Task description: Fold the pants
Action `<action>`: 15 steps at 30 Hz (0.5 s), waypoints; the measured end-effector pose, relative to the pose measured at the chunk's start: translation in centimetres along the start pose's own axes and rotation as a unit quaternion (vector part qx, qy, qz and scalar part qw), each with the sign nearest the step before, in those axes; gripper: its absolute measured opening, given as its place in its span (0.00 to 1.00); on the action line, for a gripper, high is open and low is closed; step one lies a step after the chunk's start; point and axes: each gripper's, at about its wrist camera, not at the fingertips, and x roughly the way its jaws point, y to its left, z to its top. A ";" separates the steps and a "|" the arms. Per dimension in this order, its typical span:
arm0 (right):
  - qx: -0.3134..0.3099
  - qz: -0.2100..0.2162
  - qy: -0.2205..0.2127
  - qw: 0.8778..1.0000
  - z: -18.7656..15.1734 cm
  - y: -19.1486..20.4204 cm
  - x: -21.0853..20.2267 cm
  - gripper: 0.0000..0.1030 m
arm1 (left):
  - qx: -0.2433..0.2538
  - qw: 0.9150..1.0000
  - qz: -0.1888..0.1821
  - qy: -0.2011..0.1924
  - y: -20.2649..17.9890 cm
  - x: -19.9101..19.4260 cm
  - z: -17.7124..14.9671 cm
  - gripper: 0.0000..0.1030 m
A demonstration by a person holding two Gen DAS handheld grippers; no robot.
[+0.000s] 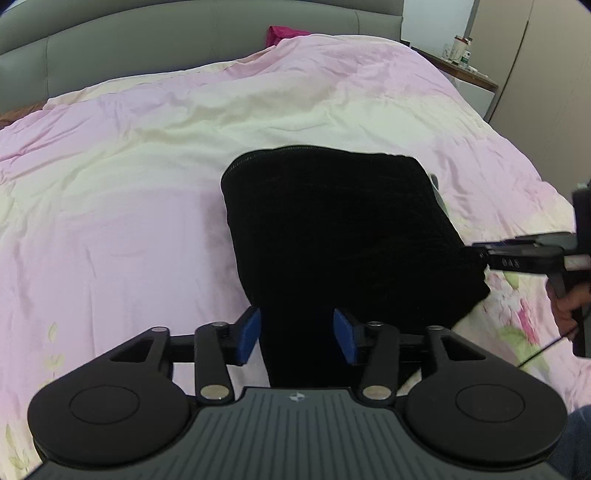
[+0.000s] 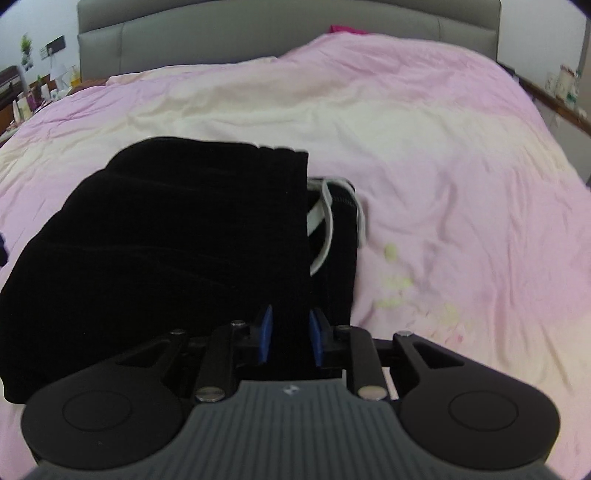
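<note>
The black pants (image 1: 332,229) lie folded into a thick rectangular bundle on the pink bed cover (image 1: 129,192). My left gripper (image 1: 297,338) is open, its blue pads either side of the bundle's near edge. My right gripper (image 2: 290,334) has its blue pads close together on the near edge of the pants (image 2: 166,251). It also shows in the left wrist view (image 1: 484,254), at the bundle's right edge. A white drawstring (image 2: 325,229) shows at the waistband on the right side of the bundle.
A grey padded headboard (image 1: 184,40) stands at the far end of the bed. A magenta cloth (image 1: 282,33) lies by it. A bedside table with bottles (image 1: 461,55) is at the far right, another with clutter (image 2: 33,96) at the far left.
</note>
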 end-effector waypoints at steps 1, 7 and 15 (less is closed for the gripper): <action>0.019 0.004 0.001 1.000 -0.4 -0.6 0.5 0.17 | 0.010 1.000 -0.002 0.004 -0.4 -0.5 -1.0 0.67; 0.019 -0.014 -0.010 1.000 -0.9 -0.2 1.5 0.19 | 0.015 0.999 0.023 0.047 -2.8 1.5 -5.4 0.71; 0.031 -0.002 0.000 1.000 -0.4 -0.7 1.1 0.19 | -0.036 0.995 0.057 0.077 -1.6 3.1 -5.6 0.14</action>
